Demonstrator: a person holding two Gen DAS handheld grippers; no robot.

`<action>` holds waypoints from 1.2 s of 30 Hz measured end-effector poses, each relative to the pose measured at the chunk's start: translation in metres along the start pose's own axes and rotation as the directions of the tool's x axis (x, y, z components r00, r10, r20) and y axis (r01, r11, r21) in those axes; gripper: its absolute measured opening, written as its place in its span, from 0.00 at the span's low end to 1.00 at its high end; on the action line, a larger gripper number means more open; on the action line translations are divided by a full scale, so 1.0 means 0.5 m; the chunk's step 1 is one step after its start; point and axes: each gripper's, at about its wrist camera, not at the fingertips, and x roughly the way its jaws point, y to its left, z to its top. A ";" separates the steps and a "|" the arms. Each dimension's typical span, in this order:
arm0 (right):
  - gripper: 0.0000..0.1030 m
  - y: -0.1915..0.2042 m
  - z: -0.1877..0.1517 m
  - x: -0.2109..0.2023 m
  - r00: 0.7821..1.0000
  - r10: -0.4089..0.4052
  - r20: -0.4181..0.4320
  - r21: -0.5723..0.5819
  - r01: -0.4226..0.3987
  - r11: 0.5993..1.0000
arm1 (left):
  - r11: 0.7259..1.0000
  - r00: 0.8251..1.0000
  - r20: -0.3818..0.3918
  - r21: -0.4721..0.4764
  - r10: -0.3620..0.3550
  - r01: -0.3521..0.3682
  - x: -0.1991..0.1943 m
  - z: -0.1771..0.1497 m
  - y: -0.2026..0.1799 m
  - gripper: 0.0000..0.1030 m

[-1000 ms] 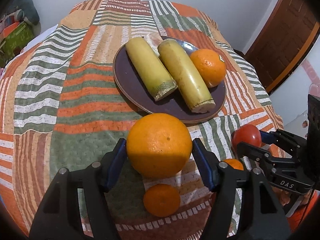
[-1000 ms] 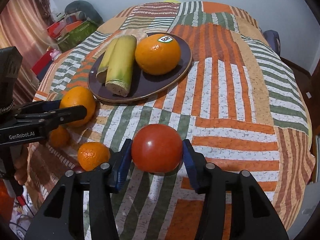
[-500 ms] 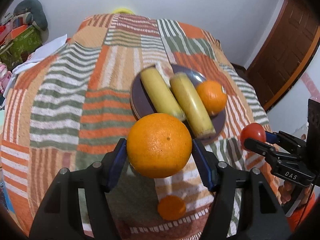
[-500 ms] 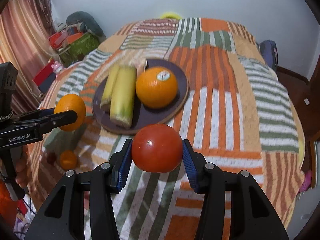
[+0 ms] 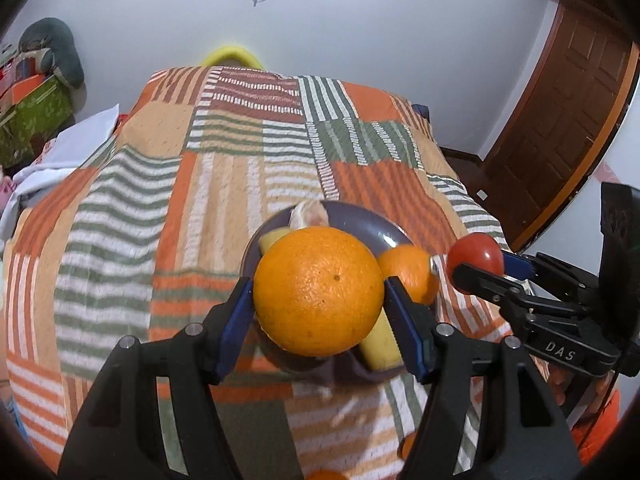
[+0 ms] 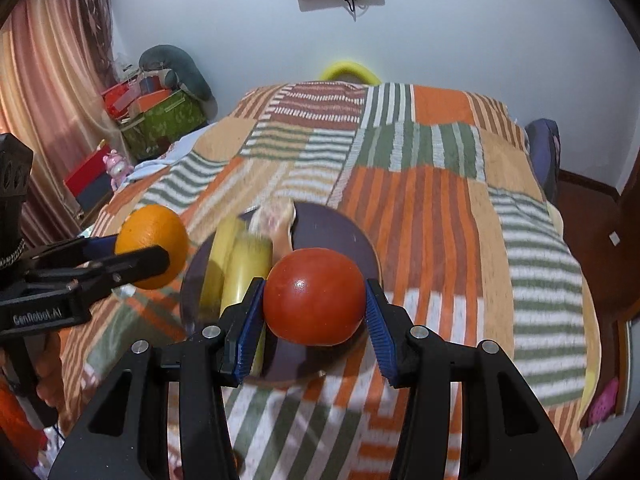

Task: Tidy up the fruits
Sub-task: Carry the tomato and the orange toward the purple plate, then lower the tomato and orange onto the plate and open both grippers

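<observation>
Fruit is in both of my tools right now. My left gripper has its blue pads pinching a large round orange, one pad on each side, and the orange hangs above the bed in front of the dark round plate. My right gripper is clamped the same way on a smooth red tomato, also held up off the patchwork striped bedspread.

From the left wrist view, the right gripper shows at the right edge with the tomato at its tip, just right of the plate. From the right wrist view, the left gripper comes in from the left edge with the orange at its tip, just left of the plate.

On the plate lie two pale yellow-green cut stalk pieces side by side along its left half, a smaller orange on its right side, and a pale pinkish lump at its far rim; I cannot tell what that lump is. Near the bottom edge of the left wrist view, a small orange fruit sits on the bedspread, mostly cut off.

A brown wooden door stands at the far right.
</observation>
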 end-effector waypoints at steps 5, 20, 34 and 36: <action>0.44 0.003 0.029 0.028 1.000 0.003 0.003 -0.027 -0.003 1.000 | 1.000 1.000 0.004 0.012 -0.002 0.002 0.035 0.034 -0.003 0.63; 0.44 0.004 0.066 0.121 0.999 0.012 -0.030 -0.059 -0.013 0.998 | 1.000 1.000 -0.024 -0.007 0.004 -0.004 0.126 0.094 0.007 0.63; 0.48 0.010 0.060 0.146 0.999 -0.002 -0.047 -0.110 -0.004 0.994 | 1.000 0.997 -0.076 -0.021 -0.004 0.002 0.175 0.096 0.008 0.63; 0.50 0.008 0.058 0.144 0.999 0.007 -0.046 -0.103 -0.011 0.995 | 1.000 0.997 -0.073 -0.026 -0.018 0.016 0.170 0.097 0.008 0.63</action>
